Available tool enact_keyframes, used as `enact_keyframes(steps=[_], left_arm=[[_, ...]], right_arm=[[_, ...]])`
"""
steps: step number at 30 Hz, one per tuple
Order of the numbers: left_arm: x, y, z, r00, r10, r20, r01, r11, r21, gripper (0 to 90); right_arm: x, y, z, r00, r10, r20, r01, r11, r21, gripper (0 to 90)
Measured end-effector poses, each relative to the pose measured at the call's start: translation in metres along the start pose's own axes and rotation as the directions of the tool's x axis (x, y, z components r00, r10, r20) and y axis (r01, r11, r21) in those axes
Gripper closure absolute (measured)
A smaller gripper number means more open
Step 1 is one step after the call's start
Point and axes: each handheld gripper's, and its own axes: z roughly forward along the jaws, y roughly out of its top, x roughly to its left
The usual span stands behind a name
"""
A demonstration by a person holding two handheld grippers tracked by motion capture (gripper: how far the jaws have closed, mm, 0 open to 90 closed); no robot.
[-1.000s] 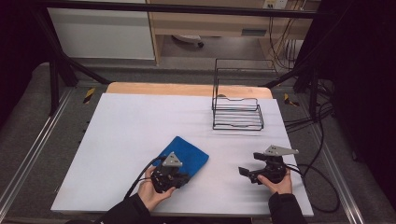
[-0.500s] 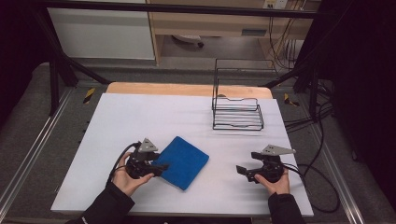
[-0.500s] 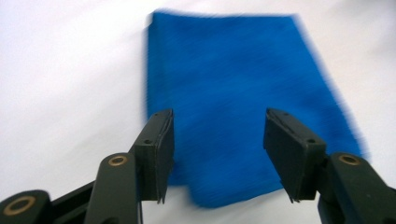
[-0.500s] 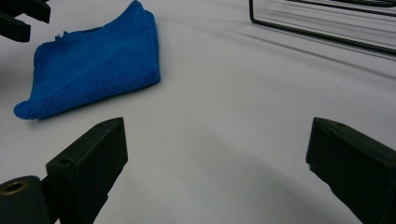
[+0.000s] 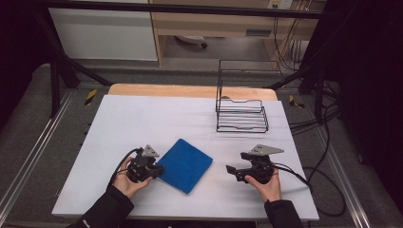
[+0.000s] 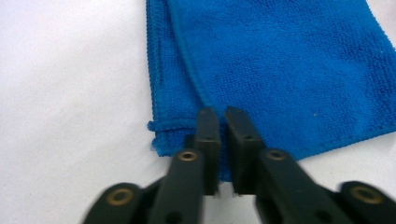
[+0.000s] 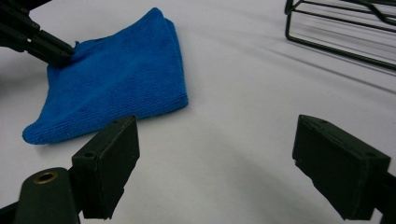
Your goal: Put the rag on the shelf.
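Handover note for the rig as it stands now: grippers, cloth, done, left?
Left gripper: jaws have just been closing and are now shut on the blue cloth, pinching its near-left edge.
Right gripper: jaws wide apart with nothing between them, though they have just been closing a little; it sits on the white table to the right of the cloth, not touching it.
Cloth: folded, flat on the table, front centre. Wire rack stands at the back right, nothing in it.
Done: left grip on the cloth.
Left: probably a right grip on the cloth, then handling it with both.

One blue cloth [image 5: 185,164], one wire rack [image 5: 241,114], two tongs
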Motion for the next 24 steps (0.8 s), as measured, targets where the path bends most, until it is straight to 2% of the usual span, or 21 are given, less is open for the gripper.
enact_keyframes(steps=[4,8,10,11,17,20,24], left_arm=[[-0.003,0.001,-0.004,0.9997,0.013,-0.019,-0.013,0.9999,-0.010,88.0],[-0.002,0.007,-0.016,0.9996,0.016,-0.022,-0.017,0.9980,-0.061,88.2],[0.000,0.011,-0.020,0.9982,0.024,-0.054,-0.028,0.9967,-0.076,88.1],[0.002,0.012,-0.020,0.9982,0.021,-0.057,-0.025,0.9966,-0.078,88.1],[0.019,0.011,-0.001,0.9964,0.004,-0.084,-0.008,0.9987,-0.050,87.2],[0.021,0.009,0.004,0.9962,0.005,-0.087,-0.009,0.9990,-0.045,85.7],[0.023,0.007,0.004,0.9959,0.002,-0.091,-0.006,0.9990,-0.043,75.0]], right_arm=[[0.004,0.001,0.003,0.9999,-0.016,0.002,0.015,1.000,0.020,15.2],[0.004,0.002,0.002,0.9999,-0.013,0.006,0.012,1.000,0.018,14.8],[0.004,0.002,0.003,0.9998,-0.016,0.009,0.016,1.000,0.009,14.8],[0.005,0.003,0.003,0.9997,-0.020,0.017,0.019,1.000,0.013,15.4],[0.015,0.010,0.013,0.9982,-0.043,0.041,0.042,0.999,0.010,23.6],[0.022,0.014,0.025,0.9987,-0.031,0.040,0.030,0.999,0.026,29.1],[0.032,0.018,0.046,0.9980,-0.016,0.062,0.013,0.998,0.053,35.3]])
